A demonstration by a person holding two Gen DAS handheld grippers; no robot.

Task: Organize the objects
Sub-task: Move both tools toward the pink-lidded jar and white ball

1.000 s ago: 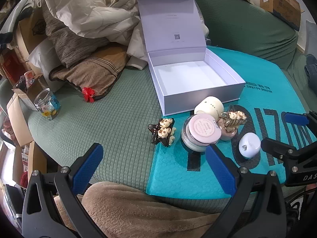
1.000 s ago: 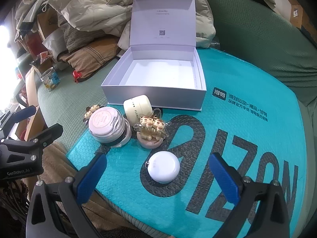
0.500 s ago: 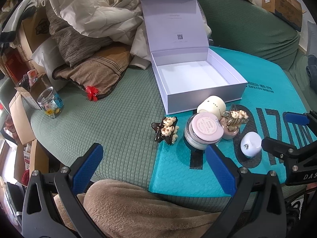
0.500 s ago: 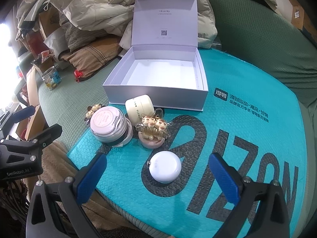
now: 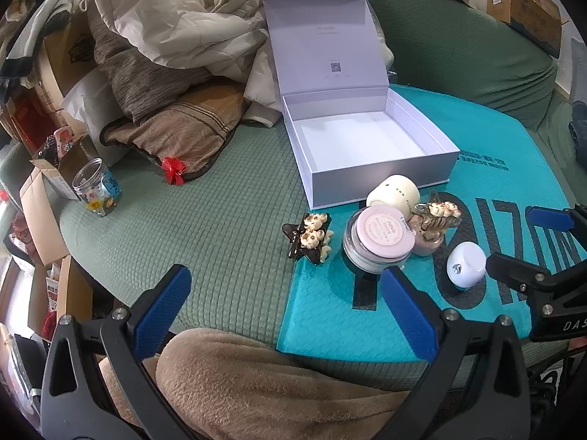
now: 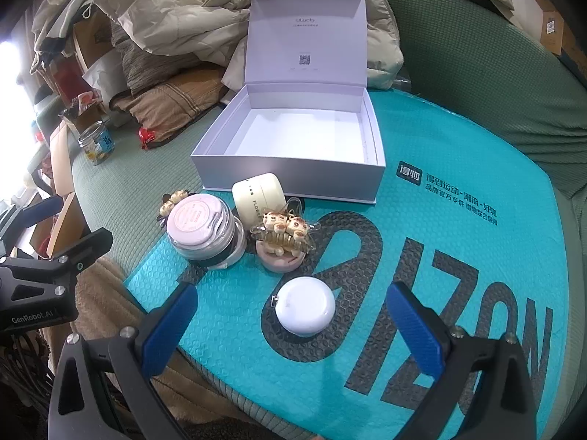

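Left wrist view showed the white box (image 5: 370,146) lying open and empty on the green bed cover (image 5: 220,220), partly on the teal mailer (image 5: 495,168), so by my judgement nothing was yet organized: the pink-lidded jar (image 5: 379,242), cream jar (image 5: 394,194), white round case (image 5: 465,263), clear bear clip (image 5: 436,216) and dark bear clip (image 5: 310,242) all sat outside, just before its front wall. Both the left gripper (image 5: 286,311) and right gripper (image 6: 293,324) had jaws spread wide, holding nothing. Only the left view showed the dark clip whole; the right view showed the box's far inner wall and the case's flat top (image 6: 305,306).
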